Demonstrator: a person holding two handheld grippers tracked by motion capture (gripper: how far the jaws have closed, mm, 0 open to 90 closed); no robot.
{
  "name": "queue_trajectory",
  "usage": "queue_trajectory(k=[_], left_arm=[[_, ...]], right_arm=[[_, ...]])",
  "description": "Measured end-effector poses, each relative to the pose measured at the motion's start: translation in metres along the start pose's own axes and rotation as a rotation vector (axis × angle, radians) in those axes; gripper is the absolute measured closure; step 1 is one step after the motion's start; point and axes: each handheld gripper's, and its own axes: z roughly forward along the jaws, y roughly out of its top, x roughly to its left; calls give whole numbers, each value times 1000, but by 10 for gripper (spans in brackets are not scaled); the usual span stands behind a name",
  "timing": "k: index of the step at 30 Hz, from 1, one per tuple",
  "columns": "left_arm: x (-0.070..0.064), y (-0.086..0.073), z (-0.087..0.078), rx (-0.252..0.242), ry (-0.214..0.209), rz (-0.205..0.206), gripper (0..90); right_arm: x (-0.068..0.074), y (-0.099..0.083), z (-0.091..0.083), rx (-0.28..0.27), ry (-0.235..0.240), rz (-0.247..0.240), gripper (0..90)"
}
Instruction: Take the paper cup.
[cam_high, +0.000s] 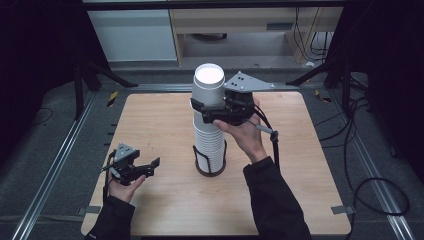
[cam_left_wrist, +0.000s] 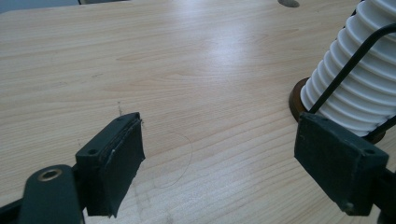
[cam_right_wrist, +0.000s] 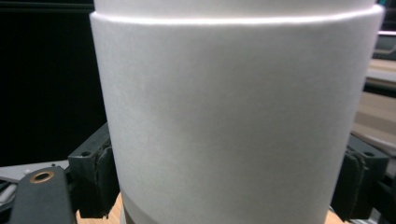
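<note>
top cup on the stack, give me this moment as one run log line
right gripper shut on top paper cup | cup stack in wire holder | left gripper open, off stack, over table

- The stack of white cups (cam_high: 209, 125) in its wire holder (cam_high: 210, 162) blocks the table's (cam_high: 165, 200) centre.
- Bare wood runs along the left, near and far edges, open for passing.
- The right gripper (cam_high: 212, 111) crowds the stack's right side.

White paper cup (cam_high: 208, 85), upright, mouth open upward, plain smooth wall; topmost on the stack of nested white cups (cam_high: 209, 145), partly raised above it. The stack stands upright in a dark wire holder (cam_high: 210, 167) with round base.
</note>
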Motion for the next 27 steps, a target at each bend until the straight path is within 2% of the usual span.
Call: queue_trajectory(k=[6,13,16,17,22,27], left_arm=[[0,0,0,2,-5,2,152],[0,1,-1,2,-7,3,154],[0,1,-2,1,-7,4,154],[0,1,-2,1,-7,4,153],[-3,3,-3,4,-19,14,154],[-5,3,-3,13,-28,26,155]], right_arm=[[1,18,-11,-28,-7,-32,147],[-2,25,-27,-39,-27,-54,146],[-8,23,-41,-37,-47,-61,146],[-8,23,-41,-37,-47,-61,146],[-17,11,-64,-12,-72,-78,147],[-24,-3,-81,1,-79,-65,147]])
